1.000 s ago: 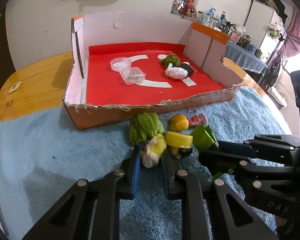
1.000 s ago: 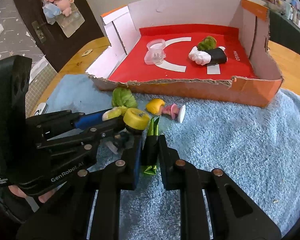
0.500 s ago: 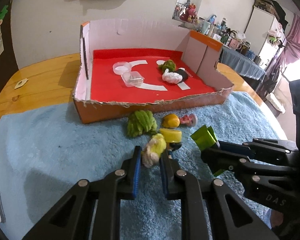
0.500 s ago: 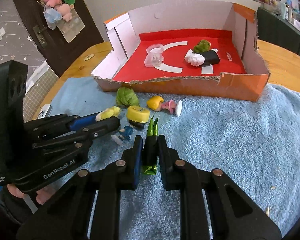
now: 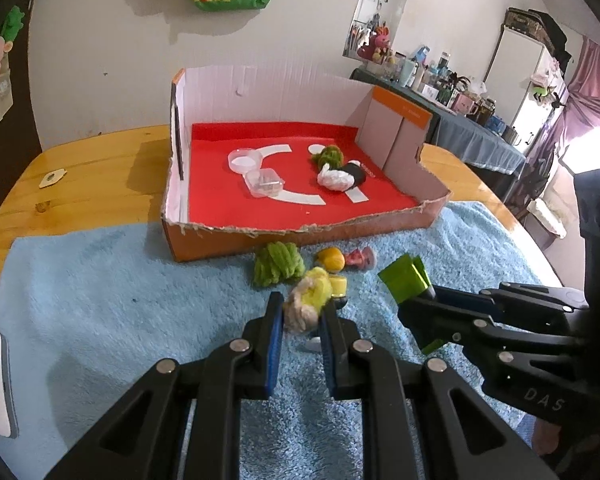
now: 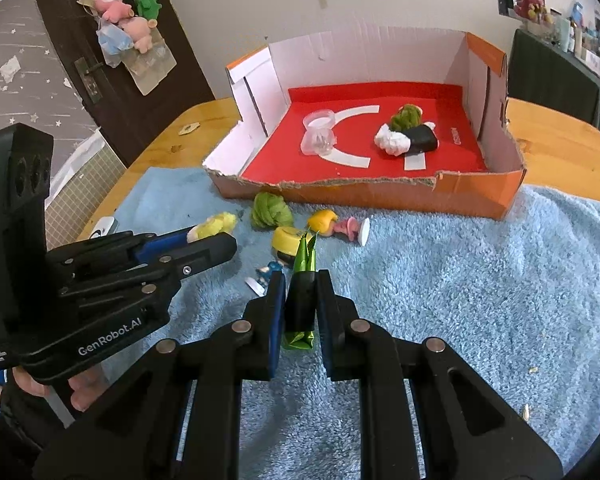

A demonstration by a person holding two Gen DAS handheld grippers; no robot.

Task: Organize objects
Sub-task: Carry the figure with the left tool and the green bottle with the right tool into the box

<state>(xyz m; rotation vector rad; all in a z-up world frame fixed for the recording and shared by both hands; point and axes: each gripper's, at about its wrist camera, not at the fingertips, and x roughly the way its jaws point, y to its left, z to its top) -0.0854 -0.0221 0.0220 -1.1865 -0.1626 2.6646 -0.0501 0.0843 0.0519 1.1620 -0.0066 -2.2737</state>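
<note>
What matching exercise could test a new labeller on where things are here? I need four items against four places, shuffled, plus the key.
Things:
1. yellow-and-white fuzzy bundle
2. shiny green packet
3. clear plastic cups
4. pink figure with a white base

Places:
A. lying on the blue towel, in front of the box
B. clamped in the right gripper
C. inside the cardboard box, on its red floor
D. clamped in the left gripper

Pairs: 1-D, 2-B, 3-C, 4-A
</note>
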